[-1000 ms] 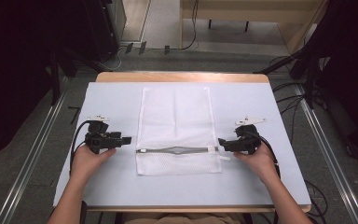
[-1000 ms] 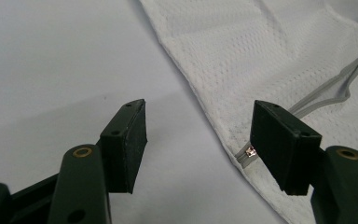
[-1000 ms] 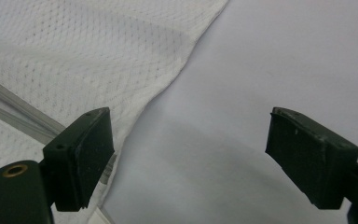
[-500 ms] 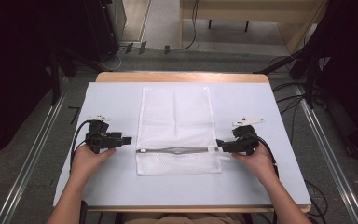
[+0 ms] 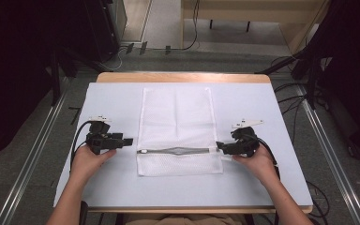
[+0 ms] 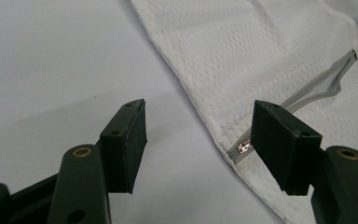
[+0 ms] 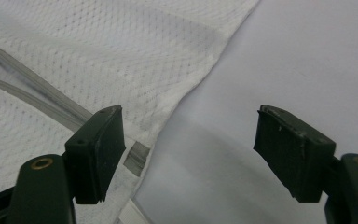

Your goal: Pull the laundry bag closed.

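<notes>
A white mesh bag (image 5: 177, 122) lies flat on the pale table (image 5: 262, 108). A grey zipper (image 5: 178, 151) runs across its near part, gaping in the middle. My left gripper (image 5: 126, 140) rests just left of the bag, open, pointing at the zipper's left end. In the left gripper view the jaws (image 6: 199, 126) stand wide, with the metal zipper pull (image 6: 244, 148) by the right jaw. My right gripper (image 5: 219, 147) sits at the zipper's right end. Its jaws (image 7: 189, 126) have just been closing, with the bag's edge and zipper end (image 7: 137, 156) low between them, untouched.
The table's wooden far edge (image 5: 183, 77) borders a grey floor with metal rails (image 5: 33, 154) on both sides. Cables (image 5: 304, 101) and dark equipment stand beyond the table. Bare tabletop lies left and right of the bag.
The right gripper's jaws have narrowed a little at the bag's right edge. Both hands and the bag stay where they were.
</notes>
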